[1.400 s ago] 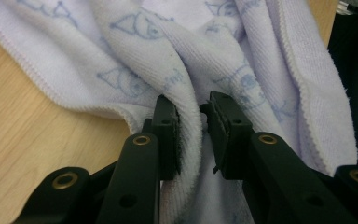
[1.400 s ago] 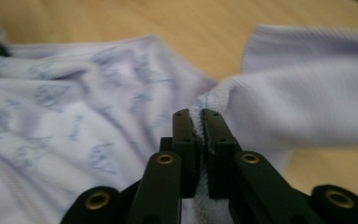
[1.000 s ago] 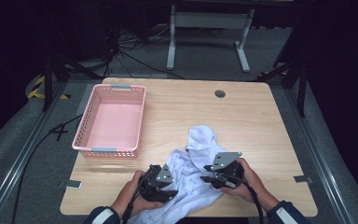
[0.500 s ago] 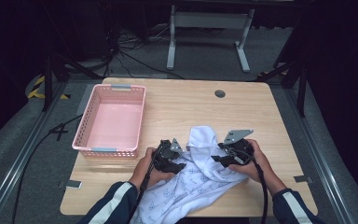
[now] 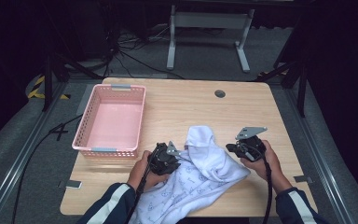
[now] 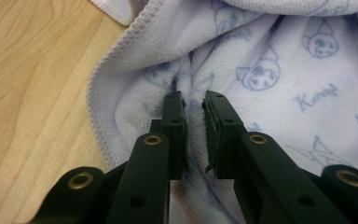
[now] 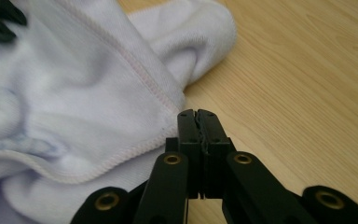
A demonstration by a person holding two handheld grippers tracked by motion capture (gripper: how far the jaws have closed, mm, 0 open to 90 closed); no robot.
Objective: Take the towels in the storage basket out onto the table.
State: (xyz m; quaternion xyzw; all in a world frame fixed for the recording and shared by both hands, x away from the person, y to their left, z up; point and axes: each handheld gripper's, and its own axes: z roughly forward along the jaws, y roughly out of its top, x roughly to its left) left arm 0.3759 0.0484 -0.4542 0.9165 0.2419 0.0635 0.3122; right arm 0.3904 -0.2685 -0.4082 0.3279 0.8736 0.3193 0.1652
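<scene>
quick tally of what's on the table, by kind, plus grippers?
Towel: 1
Pink basket: 1
Grippers: 2, left gripper pinching a towel fold, right gripper shut at the towel's edge
Total: 4

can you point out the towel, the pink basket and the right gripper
towel [image 5: 200, 175]: high view, on the printed middle of the cloth
pink basket [image 5: 106, 150]: high view, on its near rim
right gripper [image 7: 198, 116]: right gripper view, at the tips of its closed jaws
</scene>
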